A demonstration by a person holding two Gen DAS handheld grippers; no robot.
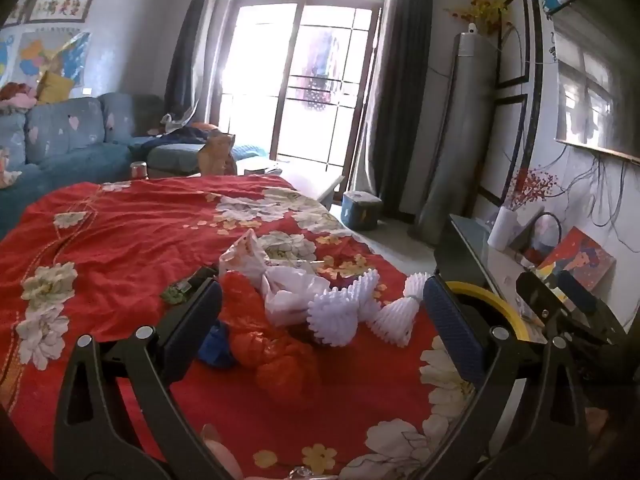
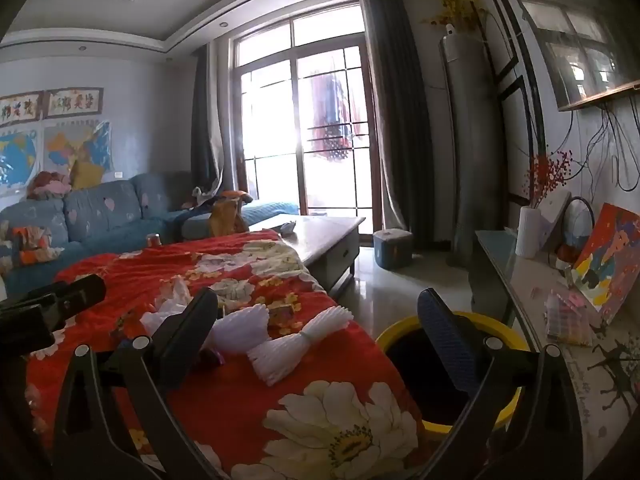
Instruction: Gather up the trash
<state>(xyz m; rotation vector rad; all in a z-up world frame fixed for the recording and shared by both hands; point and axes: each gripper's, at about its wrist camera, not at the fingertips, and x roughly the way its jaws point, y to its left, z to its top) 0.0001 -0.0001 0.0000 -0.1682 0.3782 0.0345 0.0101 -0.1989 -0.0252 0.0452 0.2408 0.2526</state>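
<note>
Trash lies on a red floral cloth (image 1: 120, 232): two white foam fruit nets (image 1: 344, 308), a white plastic bag (image 1: 280, 292), a crumpled red bag (image 1: 276, 356), a blue scrap (image 1: 216, 344) and a green wrapper (image 1: 176, 290). My left gripper (image 1: 320, 320) is open and empty, just above and before this pile. My right gripper (image 2: 320, 328) is open and empty, with a tied foam net (image 2: 296, 344) between its fingers' line of sight. A yellow-rimmed bin (image 2: 508, 412) stands right of the cloth; it also shows in the left wrist view (image 1: 488, 300).
A grey coffee table (image 2: 332, 240) sits beyond the cloth. A blue sofa (image 2: 100, 216) and an orange cat (image 2: 226, 216) are at the back left. A glass side table (image 2: 532, 280) with a vase and a painting lines the right wall. A blue stool (image 2: 392, 248) stands by the window.
</note>
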